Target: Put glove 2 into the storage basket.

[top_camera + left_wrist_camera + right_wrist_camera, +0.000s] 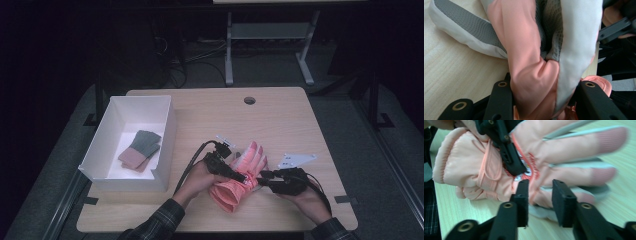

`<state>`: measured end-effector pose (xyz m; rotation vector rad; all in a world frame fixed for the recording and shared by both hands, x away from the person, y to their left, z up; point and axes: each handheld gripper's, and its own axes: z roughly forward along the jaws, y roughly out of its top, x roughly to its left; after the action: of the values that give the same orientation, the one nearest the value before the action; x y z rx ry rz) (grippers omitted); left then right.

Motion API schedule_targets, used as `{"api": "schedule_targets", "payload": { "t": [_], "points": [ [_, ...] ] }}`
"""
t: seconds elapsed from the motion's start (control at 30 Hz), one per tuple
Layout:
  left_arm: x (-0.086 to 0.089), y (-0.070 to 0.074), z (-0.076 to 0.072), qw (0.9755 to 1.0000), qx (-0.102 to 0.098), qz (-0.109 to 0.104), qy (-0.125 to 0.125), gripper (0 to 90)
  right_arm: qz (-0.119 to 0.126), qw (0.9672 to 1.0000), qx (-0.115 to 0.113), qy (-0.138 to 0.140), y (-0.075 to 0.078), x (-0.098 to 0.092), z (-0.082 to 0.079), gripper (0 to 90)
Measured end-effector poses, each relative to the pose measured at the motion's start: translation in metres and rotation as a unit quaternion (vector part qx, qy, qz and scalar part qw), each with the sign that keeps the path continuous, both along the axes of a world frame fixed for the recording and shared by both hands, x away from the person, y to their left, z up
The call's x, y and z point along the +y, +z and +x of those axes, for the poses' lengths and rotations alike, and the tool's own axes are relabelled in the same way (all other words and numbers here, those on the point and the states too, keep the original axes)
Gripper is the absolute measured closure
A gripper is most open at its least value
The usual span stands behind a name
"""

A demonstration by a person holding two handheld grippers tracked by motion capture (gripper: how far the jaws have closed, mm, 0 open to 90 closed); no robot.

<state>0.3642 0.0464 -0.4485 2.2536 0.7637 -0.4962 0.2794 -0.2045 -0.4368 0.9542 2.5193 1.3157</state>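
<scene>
Lying on the desk (300,115) near its front edge, the pink glove (240,177) is clamped by the left tool (544,100). The right tool (540,195) stands open just beside the glove's edge.

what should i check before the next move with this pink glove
1. Left hand-held gripper clamps the pink glove: ok, fabric is bunched between its jaws.
2. Right hand-held gripper free of the glove: cannot tell, jaws stand apart at the glove's edge.
3. Glove lifted off the table: cannot tell, its fingers look partly raised.
4. White box open and reachable: ok, left of the hands.
5. Room in the box: ok, a folded pair covers part of the floor.
</scene>
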Motion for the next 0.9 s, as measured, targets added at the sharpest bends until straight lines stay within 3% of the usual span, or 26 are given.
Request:
{"api": "schedule_targets", "payload": {
  "t": [0.07,0.1,0.23,0.33,0.43,0.53,0.9],
  "points": [
    [0.0,0.001,-0.001,1.0,-0.004,-0.001,0.001,62.1,0.001,1.0,-0.004,-0.005,0.002,-0.004,-0.002,60.1],
    [0.002,0.005,-0.001,0.9999,-0.011,0.001,-0.003,62.2,0.008,0.9997,-0.002,-0.022,0.005,-0.013,-0.005,52.7],
    [0.006,0.014,-0.002,0.9997,-0.023,0.0,0.0,62.1,0.006,0.9986,-0.012,-0.05,0.004,-0.023,-0.008,39.3],
    [0.01,0.021,-0.002,0.9996,-0.026,-0.004,0.001,62.0,0.003,0.9974,-0.001,-0.072,-0.001,-0.031,-0.009,31.2],
    [0.013,0.03,-0.003,0.9994,-0.035,-0.002,0.007,62.0,-0.015,0.9953,0.003,-0.096,-0.008,-0.037,-0.01,22.6],
    [0.016,0.039,-0.003,0.9989,-0.046,-0.002,0.015,61.9,-0.012,0.9938,0.008,-0.11,-0.011,-0.042,-0.008,15.4],
    [0.031,0.085,-0.001,0.9969,-0.07,-0.004,0.036,61.7,-0.021,0.9922,0.017,-0.122,-0.018,-0.042,-0.003,13.8]
  ]
}}
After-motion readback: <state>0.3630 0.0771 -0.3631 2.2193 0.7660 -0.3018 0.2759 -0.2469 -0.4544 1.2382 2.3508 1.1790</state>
